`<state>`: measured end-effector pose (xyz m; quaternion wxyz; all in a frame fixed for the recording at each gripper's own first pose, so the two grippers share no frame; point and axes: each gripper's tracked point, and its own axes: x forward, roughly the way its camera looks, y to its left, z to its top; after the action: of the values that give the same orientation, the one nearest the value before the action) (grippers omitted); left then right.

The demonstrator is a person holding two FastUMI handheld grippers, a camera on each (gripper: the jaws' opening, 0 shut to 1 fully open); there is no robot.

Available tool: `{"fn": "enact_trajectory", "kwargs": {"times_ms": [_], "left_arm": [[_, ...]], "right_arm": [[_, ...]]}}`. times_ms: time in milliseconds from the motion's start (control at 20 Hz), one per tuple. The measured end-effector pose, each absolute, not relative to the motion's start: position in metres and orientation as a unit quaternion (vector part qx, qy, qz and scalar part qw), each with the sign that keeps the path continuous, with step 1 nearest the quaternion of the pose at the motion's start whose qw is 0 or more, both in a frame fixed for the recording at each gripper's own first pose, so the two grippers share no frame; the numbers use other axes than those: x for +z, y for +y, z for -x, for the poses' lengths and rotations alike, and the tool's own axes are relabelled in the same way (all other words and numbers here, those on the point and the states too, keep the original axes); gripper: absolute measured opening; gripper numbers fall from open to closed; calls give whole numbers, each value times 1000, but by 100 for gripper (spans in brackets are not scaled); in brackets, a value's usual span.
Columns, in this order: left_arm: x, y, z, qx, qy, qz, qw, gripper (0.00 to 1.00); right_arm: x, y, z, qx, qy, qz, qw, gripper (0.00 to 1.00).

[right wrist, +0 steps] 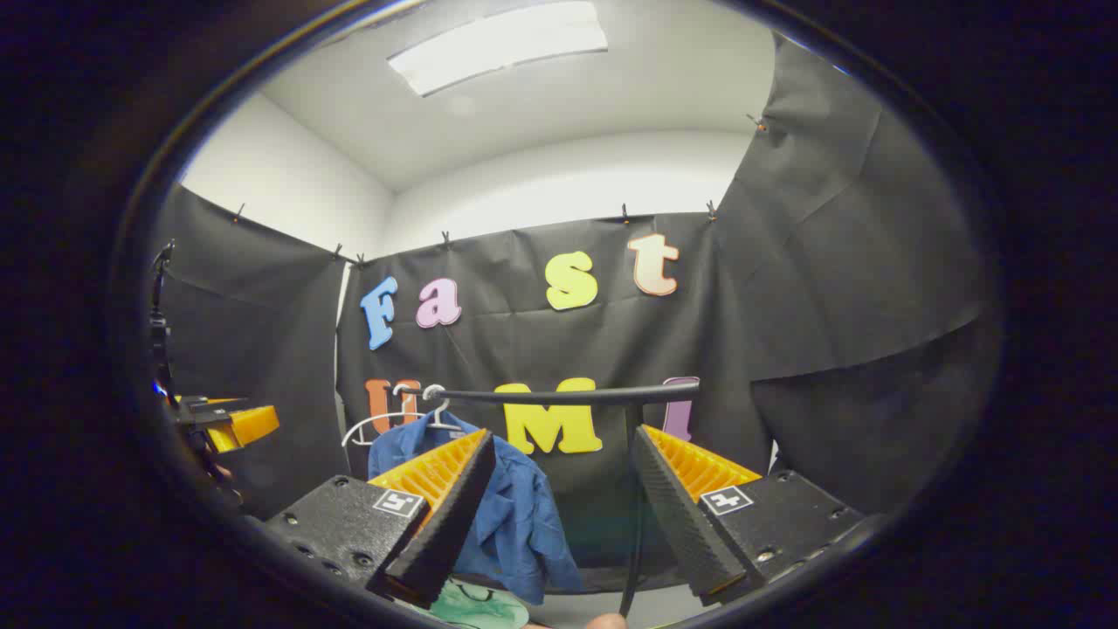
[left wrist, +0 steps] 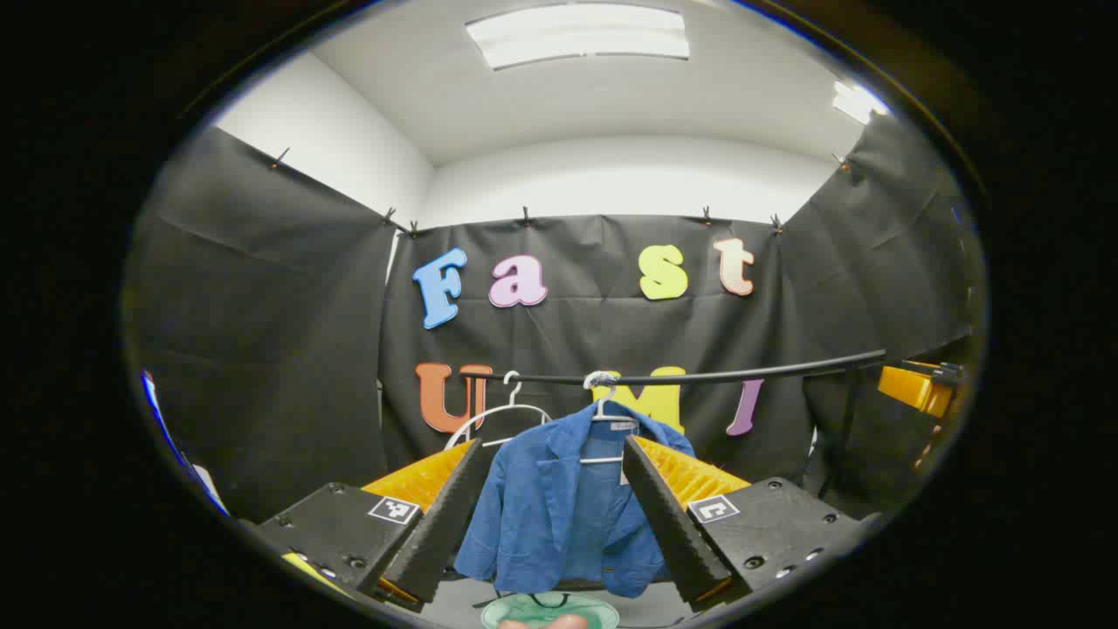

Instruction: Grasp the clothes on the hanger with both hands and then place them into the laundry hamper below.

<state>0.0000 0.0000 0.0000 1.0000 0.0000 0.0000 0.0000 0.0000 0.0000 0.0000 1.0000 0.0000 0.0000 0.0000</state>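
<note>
A single blue jacket (left wrist: 559, 507) hangs on a white hanger (left wrist: 603, 428) from a black horizontal rail (left wrist: 699, 377), its collar open, its cloth creased, and its hem falling in loose folds. In the left gripper view the left claw (left wrist: 550, 515) stands wide, both orange-and-black fingers apart and clear of the cloth, the jacket framed between them. A second white hanger (left wrist: 493, 415), bare, hangs on the rail just beside the dressed one, making two hangers in all. Below the jacket, at the bottom edge, shows part of a pale green laundry hamper (left wrist: 550, 609). In the right gripper view the right claw (right wrist: 559, 515) is likewise wide and holds nothing; the jacket (right wrist: 515, 515) hangs toward its left finger, and the rail's black upright post (right wrist: 636, 524) stands between the fingers. The other gripper's orange body (right wrist: 231, 425) shows at the far left.
</note>
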Motion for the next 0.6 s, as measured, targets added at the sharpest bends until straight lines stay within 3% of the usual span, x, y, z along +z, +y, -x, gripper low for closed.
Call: {"fn": "enact_trajectory", "kwargs": {"times_ms": [600], "left_arm": [[-35, 33, -22, -27, 25, 2, 999, 100]], "right_arm": [[-54, 52, -24, -34, 52, 6, 998, 100]]}}
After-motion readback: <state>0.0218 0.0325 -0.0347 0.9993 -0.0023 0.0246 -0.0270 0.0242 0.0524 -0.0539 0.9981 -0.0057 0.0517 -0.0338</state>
